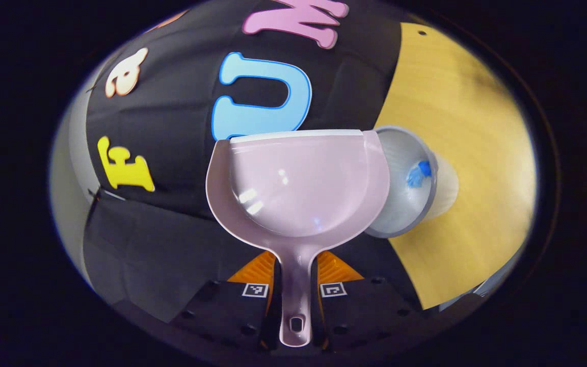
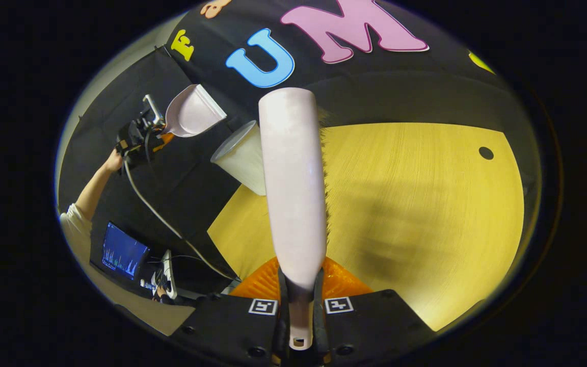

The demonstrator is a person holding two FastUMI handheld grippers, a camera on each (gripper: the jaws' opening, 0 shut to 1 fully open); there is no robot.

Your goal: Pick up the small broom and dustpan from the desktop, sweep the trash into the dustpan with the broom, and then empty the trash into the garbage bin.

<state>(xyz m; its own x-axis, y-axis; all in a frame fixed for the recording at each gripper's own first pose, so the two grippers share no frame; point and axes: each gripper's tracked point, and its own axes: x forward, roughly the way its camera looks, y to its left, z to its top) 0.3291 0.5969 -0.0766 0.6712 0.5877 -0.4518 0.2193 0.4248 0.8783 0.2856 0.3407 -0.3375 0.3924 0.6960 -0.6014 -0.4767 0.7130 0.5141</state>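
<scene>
My left gripper (image 1: pixel 296 285) is shut on the handle of the pale pink dustpan (image 1: pixel 298 183), which is held up with its pan empty. Just right of it the white garbage bin (image 1: pixel 410 181) shows its open mouth, with a blue scrap (image 1: pixel 418 173) inside. My right gripper (image 2: pixel 301 300) is shut on the handle of the small broom (image 2: pixel 293 183), whose pale pink back faces the camera, bristles fringing its right edge. In the right gripper view the left gripper (image 2: pixel 145 135) holds the dustpan (image 2: pixel 191 112) aloft, above and left of the bin (image 2: pixel 242 158).
The yellow wooden desktop (image 2: pixel 416 204) spreads to the right under the broom, with a dark round hole (image 2: pixel 486 153) near its far right. A person's arm (image 2: pixel 95 188) and a cable (image 2: pixel 161 214) are at the left, with a lit screen (image 2: pixel 123 252) low down.
</scene>
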